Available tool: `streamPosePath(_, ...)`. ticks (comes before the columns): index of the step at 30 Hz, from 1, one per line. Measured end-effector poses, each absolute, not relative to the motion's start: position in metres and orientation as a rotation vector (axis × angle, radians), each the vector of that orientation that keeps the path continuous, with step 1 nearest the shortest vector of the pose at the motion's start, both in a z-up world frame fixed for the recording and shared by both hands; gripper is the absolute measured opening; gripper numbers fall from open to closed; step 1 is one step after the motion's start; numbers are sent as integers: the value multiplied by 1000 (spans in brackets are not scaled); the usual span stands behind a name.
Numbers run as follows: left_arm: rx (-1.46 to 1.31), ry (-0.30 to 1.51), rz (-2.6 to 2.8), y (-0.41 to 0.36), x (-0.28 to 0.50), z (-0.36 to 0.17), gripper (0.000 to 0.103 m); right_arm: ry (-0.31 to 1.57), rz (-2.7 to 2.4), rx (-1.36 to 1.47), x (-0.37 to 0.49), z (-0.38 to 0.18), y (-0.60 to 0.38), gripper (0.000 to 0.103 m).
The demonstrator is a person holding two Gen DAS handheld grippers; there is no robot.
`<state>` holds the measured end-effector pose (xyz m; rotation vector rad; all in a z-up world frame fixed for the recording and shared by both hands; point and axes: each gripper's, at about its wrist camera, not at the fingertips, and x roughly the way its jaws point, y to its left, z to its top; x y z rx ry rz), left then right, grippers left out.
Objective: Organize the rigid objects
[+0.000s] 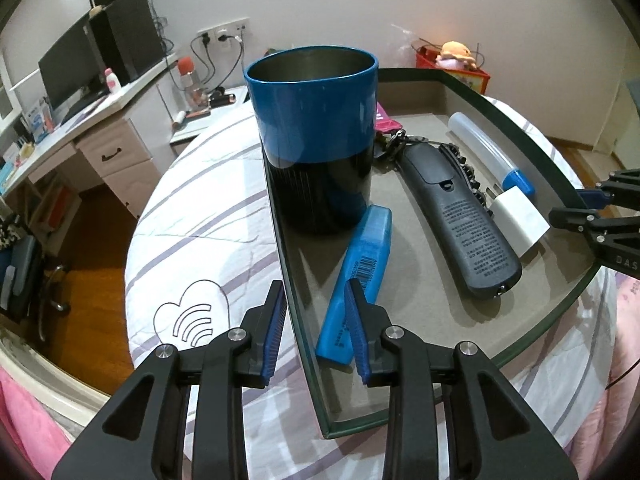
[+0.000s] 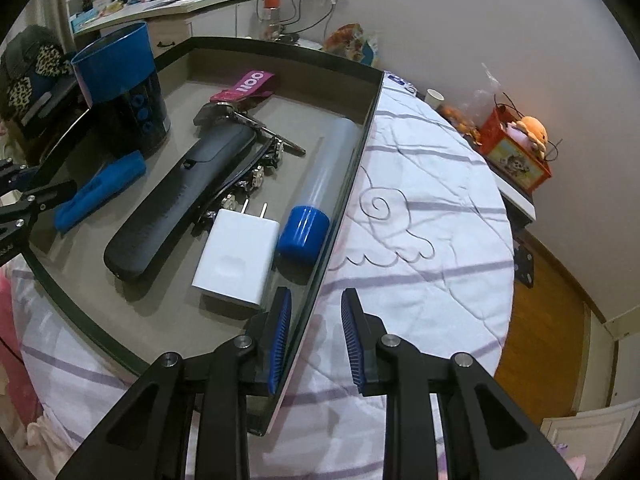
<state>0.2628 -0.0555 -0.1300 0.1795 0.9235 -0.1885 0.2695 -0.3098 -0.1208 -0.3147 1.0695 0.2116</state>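
Two grippers straddle opposite walls of the tray [image 1: 520,322] on the bed [image 1: 192,208]: the left gripper [image 1: 316,332] on its left wall, the right gripper [image 2: 314,336] on its right wall, fingers narrowly apart, whether they pinch I cannot tell. Inside lie the blue cup [image 1: 316,136], highlighter [image 1: 356,272], black remote [image 1: 460,216], white charger [image 2: 236,256] and capped tube [image 2: 320,184].
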Motion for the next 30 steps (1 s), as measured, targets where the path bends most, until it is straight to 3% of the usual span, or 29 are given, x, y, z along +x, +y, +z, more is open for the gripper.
streamPosePath(30,159,895,-168,-30,241,-121,32,1067,166,-280,234,-116,-296,21)
